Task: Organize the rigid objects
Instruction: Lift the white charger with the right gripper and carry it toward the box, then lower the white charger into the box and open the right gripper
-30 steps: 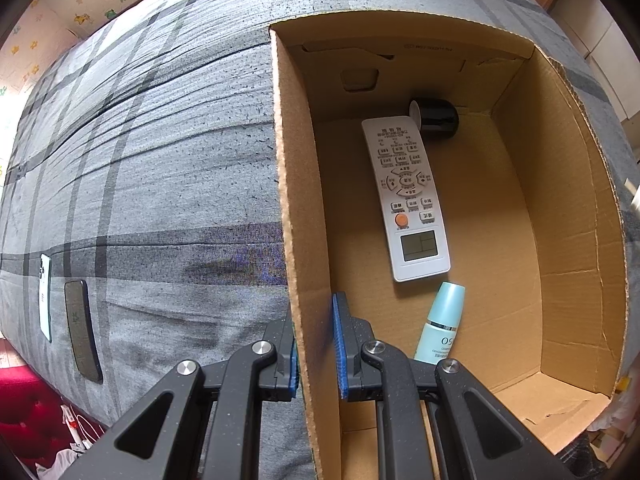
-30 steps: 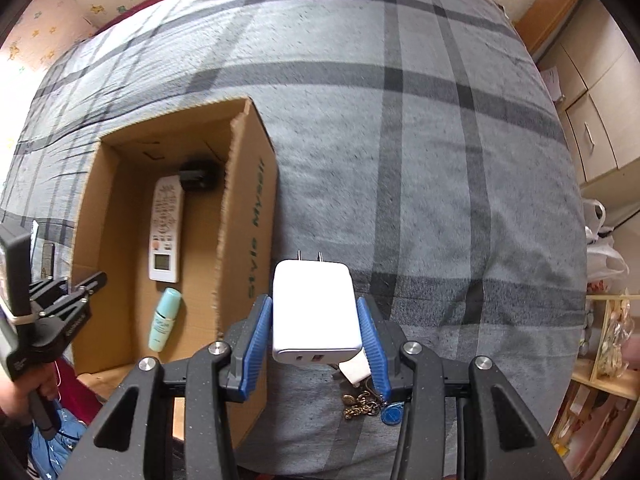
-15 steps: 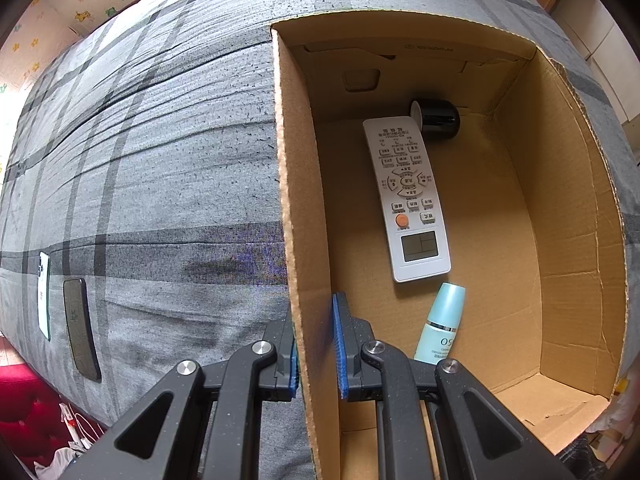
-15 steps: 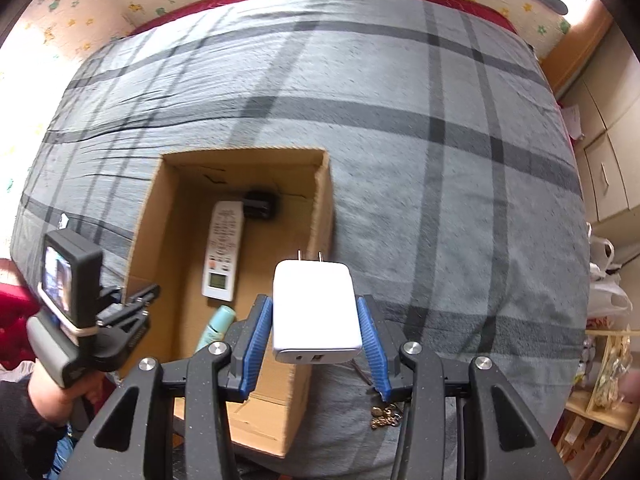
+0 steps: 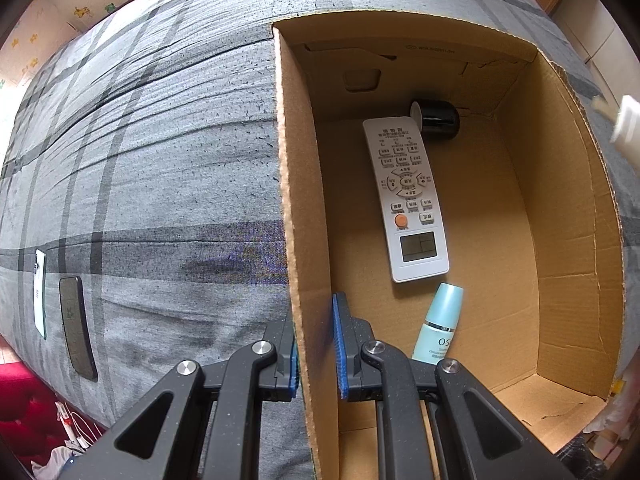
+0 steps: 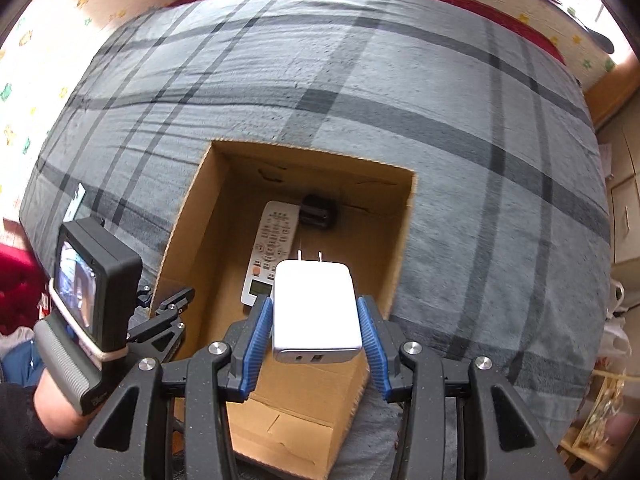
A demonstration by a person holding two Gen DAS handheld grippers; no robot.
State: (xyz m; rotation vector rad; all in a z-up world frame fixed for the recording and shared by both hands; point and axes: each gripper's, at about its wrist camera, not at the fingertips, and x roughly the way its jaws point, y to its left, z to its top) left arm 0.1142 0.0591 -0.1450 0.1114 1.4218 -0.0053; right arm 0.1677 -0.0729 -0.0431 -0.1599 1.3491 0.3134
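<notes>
Three items already boxed: remote [image 5: 408, 196], teal bottle [image 5: 440, 324], black jar [image 5: 438, 118]; fourth, white charger [image 6: 314, 312], clamped in right gripper [image 6: 316, 330] over cardboard box [image 6: 400, 248]; left gripper [image 5: 316, 344] pinches box wall; two phones [image 5: 76, 332] remain on bed

A bed covered with a grey plaid blanket [image 6: 460, 92] carries everything, its far edge showing a dark red border. An open cardboard box [image 5: 576, 216] sits directly on the blanket toward the near side. At the near left edge of the bed, well apart from the box, two phones lie flat side by side on the blanket: a dark one [image 5: 77, 326] nearer the box and a white one [image 5: 39, 294] just to its left.
</notes>
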